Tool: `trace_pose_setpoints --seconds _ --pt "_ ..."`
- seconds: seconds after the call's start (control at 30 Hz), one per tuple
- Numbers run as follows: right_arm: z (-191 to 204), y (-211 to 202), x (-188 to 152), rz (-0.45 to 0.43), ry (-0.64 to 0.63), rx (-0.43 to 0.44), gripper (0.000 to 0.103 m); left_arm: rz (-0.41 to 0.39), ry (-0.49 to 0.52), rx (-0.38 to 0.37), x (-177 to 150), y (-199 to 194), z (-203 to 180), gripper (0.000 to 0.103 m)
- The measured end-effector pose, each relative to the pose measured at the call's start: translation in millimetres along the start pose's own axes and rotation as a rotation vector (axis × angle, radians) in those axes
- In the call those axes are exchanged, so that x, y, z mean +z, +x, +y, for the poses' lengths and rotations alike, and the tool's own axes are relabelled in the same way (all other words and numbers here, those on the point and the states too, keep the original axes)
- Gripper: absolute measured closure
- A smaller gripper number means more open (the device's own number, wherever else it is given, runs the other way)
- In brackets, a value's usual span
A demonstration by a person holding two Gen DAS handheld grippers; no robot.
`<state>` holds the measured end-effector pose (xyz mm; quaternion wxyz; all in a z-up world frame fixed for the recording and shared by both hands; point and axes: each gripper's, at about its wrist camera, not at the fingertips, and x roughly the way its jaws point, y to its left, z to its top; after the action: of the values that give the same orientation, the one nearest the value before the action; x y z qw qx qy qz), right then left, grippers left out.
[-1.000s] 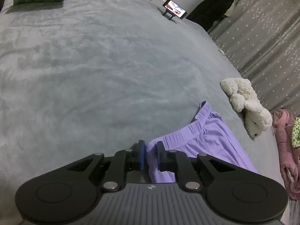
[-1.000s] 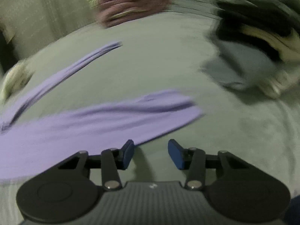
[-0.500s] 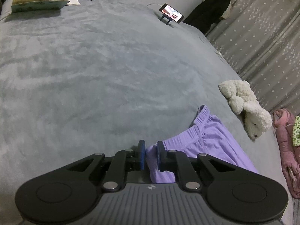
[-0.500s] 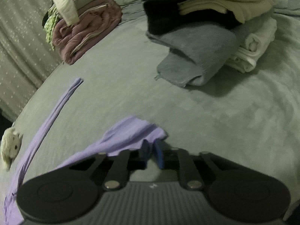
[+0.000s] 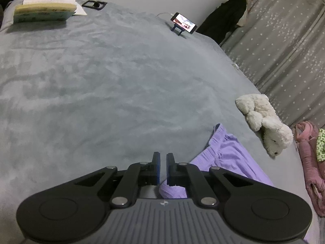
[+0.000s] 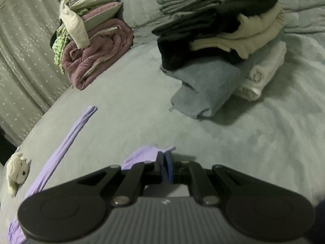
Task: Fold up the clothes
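Observation:
Purple trousers (image 5: 229, 156) lie on the grey bed (image 5: 101, 81) with the elastic waistband towards me. My left gripper (image 5: 161, 156) sits at the waistband's near corner. Its jaws are closing to a thin slit, and purple cloth shows only at the base of the pads. In the right wrist view my right gripper (image 6: 165, 156) is shut on the end of one trouser leg (image 6: 142, 155), lifted a little off the bed. The other leg (image 6: 67, 142) stretches as a long narrow strip to the left.
A white plush toy (image 5: 264, 122) lies by the waistband at the bed's edge. A phone on a stand (image 5: 183, 23) and an open book (image 5: 44, 10) are at the far side. A stack of folded clothes (image 6: 223, 46) and a pink quilt pile (image 6: 95, 55) sit beyond the leg ends.
My right gripper went from open to shut on the trouser leg end, rolled, and shifted with it. The left pads drew closer together, with less purple cloth showing between them.

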<state>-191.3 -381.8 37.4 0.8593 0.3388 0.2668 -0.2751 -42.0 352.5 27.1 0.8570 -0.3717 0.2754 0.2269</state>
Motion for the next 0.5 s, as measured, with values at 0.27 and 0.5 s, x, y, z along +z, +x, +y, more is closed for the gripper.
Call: trace_pose_setpoints --seconds 0.27,0.5 --pt "-11.1 3.7 -6.3 0.022 0.004 -0.034 0.099 0.062 -0.052 -0.053 -0.6 -9.2 12.0 0.094" --pt "-15.7 10.4 -14.8 0.049 0.024 -0.028 0.098 0.102 -0.103 -0.044 -4.2 -9.6 21.3 0.072"
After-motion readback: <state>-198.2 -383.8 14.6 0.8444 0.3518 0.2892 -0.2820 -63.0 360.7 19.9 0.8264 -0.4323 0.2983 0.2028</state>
